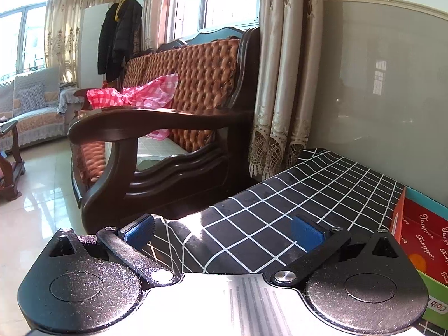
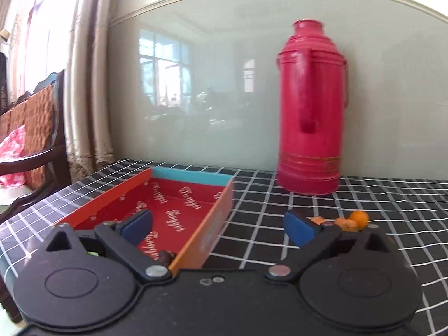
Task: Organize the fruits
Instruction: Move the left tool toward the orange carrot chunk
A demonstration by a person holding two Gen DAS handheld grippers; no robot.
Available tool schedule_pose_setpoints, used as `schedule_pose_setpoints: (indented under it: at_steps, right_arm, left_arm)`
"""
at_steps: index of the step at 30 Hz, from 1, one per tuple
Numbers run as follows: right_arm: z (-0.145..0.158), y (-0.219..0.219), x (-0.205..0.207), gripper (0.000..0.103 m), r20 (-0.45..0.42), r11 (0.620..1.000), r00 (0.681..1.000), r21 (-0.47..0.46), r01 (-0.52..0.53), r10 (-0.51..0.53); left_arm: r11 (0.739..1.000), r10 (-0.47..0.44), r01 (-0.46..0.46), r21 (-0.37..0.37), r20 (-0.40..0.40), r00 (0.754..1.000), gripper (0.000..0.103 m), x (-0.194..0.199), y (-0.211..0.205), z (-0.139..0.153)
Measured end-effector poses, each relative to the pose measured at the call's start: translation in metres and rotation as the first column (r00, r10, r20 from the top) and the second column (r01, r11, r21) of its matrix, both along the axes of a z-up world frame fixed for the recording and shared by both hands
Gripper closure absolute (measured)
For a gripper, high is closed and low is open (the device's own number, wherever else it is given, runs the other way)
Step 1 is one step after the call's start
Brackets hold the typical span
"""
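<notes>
On a checked worktop [image 2: 280, 196] by the wall, we hold both claws spread wide with nothing in them. Our left claw [image 1: 222, 231] faces bare cloth at the left end, the red box [image 1: 422, 240] at its right. Our right claw [image 2: 218, 228] straddles that box's [image 2: 173, 207] right wall. The fruit, small orange pieces [image 2: 355, 219], lies just right of its right finger, near a red flask [image 2: 310, 106]. Blurred and roundish, it shows no long axis. The right claw looks nearer.
</notes>
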State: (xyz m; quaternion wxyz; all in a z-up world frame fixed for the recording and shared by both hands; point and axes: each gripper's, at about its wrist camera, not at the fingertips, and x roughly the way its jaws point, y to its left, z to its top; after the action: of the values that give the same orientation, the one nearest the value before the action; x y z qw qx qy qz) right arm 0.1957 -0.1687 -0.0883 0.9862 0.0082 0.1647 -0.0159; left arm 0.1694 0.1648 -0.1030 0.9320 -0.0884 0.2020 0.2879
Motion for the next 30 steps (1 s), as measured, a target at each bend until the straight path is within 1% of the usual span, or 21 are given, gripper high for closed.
schedule_pose_setpoints:
  at_steps: [4, 7, 9, 10, 13, 16, 18, 20, 23, 24, 27, 28, 30]
  right_arm:
    - [0.003, -0.019, -0.005, 0.006, 0.019, 0.99, 0.99, -0.014, 0.139, -0.139]
    - [0.003, -0.037, -0.009, 0.006, 0.012, 0.965, 0.966, -0.022, 0.259, -0.259]
    - [0.004, -0.051, -0.014, 0.006, 0.009, 0.941, 0.941, -0.021, 0.338, -0.338]
    - [0.005, -0.058, -0.017, 0.006, 0.008, 0.924, 0.924, -0.021, 0.382, -0.382]
    - [0.008, -0.078, -0.03, 0.006, 0.036, 0.866, 0.866, -0.035, 0.499, -0.498]
    - [0.009, -0.099, -0.039, 0.006, 0.034, 0.81, 0.811, -0.054, 0.585, -0.584]
    - [0.009, -0.111, -0.045, 0.006, 0.026, 0.774, 0.777, -0.069, 0.629, -0.629]
    - [0.009, -0.123, -0.051, 0.006, 0.024, 0.745, 0.749, -0.084, 0.662, -0.662]
    - [0.009, -0.138, -0.062, 0.006, 0.041, 0.695, 0.702, -0.113, 0.71, -0.711]
    - [0.01, -0.142, -0.065, 0.006, 0.042, 0.685, 0.692, -0.118, 0.719, -0.72]
    - [0.011, -0.157, -0.077, 0.006, 0.042, 0.677, 0.683, -0.095, 0.73, -0.729]
    - [0.011, -0.161, -0.081, 0.006, 0.047, 0.671, 0.677, -0.092, 0.735, -0.735]
    - [0.012, -0.168, -0.086, 0.006, 0.055, 0.643, 0.65, -0.105, 0.758, -0.758]
  left_arm:
    - [0.999, -0.053, 0.053, 0.013, 0.007, 0.999, 0.0, 0.004, -0.02, 0.002]
    - [0.993, -0.118, 0.117, 0.033, 0.016, 0.993, 0.0, 0.008, -0.042, 0.005]
    - [0.984, -0.175, 0.174, 0.046, 0.028, 0.984, 0.0, 0.01, -0.059, 0.007]
    - [0.977, -0.207, 0.205, 0.056, 0.035, 0.978, 0.0, 0.01, -0.069, 0.008]
    - [0.948, -0.311, 0.306, 0.086, 0.054, 0.949, 0.0, 0.012, -0.102, 0.011]
    - [0.905, -0.419, 0.41, 0.116, 0.058, 0.906, 0.0, 0.014, -0.137, 0.011]
    - [0.87, -0.486, 0.477, 0.123, 0.057, 0.872, 0.0, 0.015, -0.16, 0.01]
    - [0.832, -0.549, 0.539, 0.132, 0.057, 0.834, 0.0, 0.015, -0.184, 0.009]
    - [0.764, -0.64, 0.628, 0.146, 0.049, 0.767, 0.0, 0.016, -0.217, 0.006]
    - [0.739, -0.669, 0.657, 0.149, 0.041, 0.742, 0.0, 0.017, -0.229, 0.004]
    - [0.666, -0.741, 0.733, 0.142, 0.006, 0.672, 0.0, 0.022, -0.261, -0.002]
    - [0.647, -0.757, 0.749, 0.139, -0.002, 0.654, 0.0, 0.022, -0.273, -0.005]
    - [0.616, -0.782, 0.777, 0.128, -0.021, 0.623, 0.0, 0.026, -0.292, -0.01]
